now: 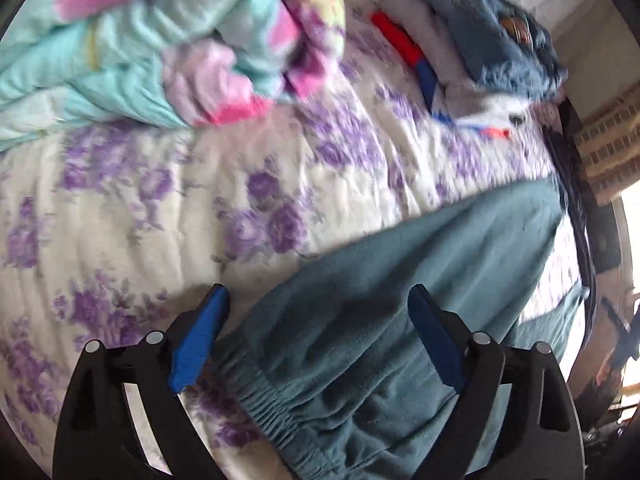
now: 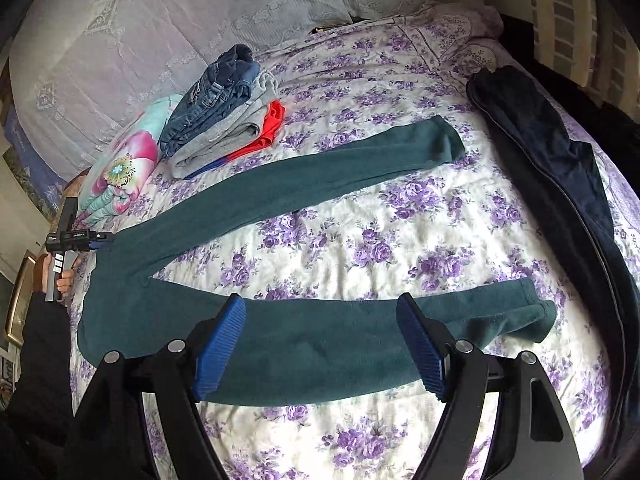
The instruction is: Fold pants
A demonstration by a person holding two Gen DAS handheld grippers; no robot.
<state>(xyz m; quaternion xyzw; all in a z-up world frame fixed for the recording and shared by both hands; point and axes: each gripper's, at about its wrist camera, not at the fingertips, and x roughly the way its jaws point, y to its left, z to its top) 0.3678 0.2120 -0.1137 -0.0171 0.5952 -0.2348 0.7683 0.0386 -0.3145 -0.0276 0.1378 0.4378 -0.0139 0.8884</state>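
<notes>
Pants (image 2: 280,200): teal-green fleece, matte and slightly nappy, spread flat on the quilted bedspread (image 2: 360,240) with both legs splayed apart in a wide V, the cuffs pointing to the right in the right wrist view. Elastic waistband (image 1: 272,412) gathered into fine ruched pleats, lying at the near end in the left wrist view (that picture is motion-blurred). Cuffs hemmed, the nearer one a little rumpled. Left gripper (image 1: 320,292) hovers over the waist end, jaws wide, blue ribbed pads clear of the cloth as far as can be seen. Right gripper (image 2: 320,300) sits above the nearer leg, jaws likewise wide, nothing pinched between the pads. Bedspread is white cotton with purple rose print, stitched in puffy channels. Beyond the far leg, a stack of folded clothes (image 2: 220,120): dark denim on top, grey knit below it, a red-orange piece at the bottom. Beside the stack, a rolled blanket (image 2: 124,168) in pale aqua with pink flowers. Along the right edge of the bed, a long navy garment (image 2: 560,184) lying loose. Lace-patterned pale covers (image 2: 160,20) at the head of the bed.
</notes>
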